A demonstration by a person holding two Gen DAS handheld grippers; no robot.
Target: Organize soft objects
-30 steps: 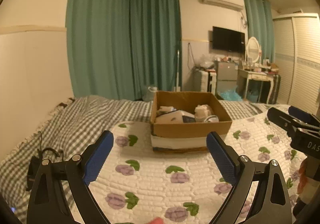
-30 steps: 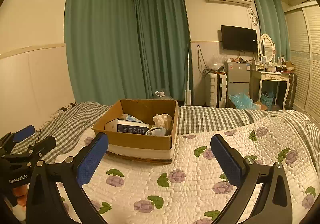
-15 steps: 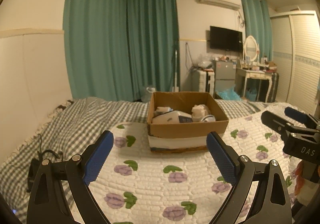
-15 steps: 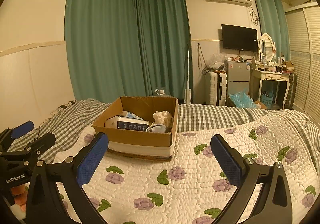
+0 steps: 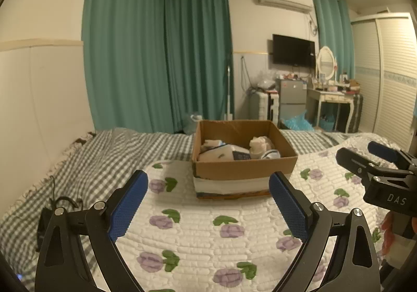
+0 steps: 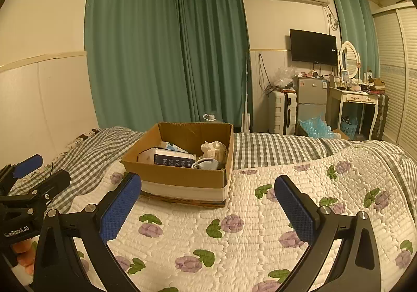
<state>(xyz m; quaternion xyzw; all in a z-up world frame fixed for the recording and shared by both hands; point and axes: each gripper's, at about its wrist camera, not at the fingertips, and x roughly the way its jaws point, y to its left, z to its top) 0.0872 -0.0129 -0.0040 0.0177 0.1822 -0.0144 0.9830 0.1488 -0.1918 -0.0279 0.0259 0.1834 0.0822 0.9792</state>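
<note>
A brown cardboard box (image 5: 243,170) (image 6: 179,177) stands on a white quilt with purple flowers (image 5: 208,234) (image 6: 234,234) on the bed. Inside lie a white tissue pack (image 6: 166,157), a crumpled cream cloth (image 6: 213,150) and a pale mask-like item (image 6: 206,163). My left gripper (image 5: 208,195) is open and empty, a little short of the box. My right gripper (image 6: 208,198) is open and empty, to the box's right front. Each gripper shows at the edge of the other's view: the right one (image 5: 375,161) and the left one (image 6: 34,174).
A grey checked blanket (image 5: 91,161) covers the bed's left and far side. Green curtains (image 5: 156,57) hang behind. A small fridge (image 6: 310,101), a suitcase (image 6: 282,112) and a dressing table (image 6: 354,101) stand at the far right. A dark cable (image 5: 62,200) lies at the left.
Both views have tilted up slightly, so the box sits a little lower in frame. Both grippers stay open and empty.
</note>
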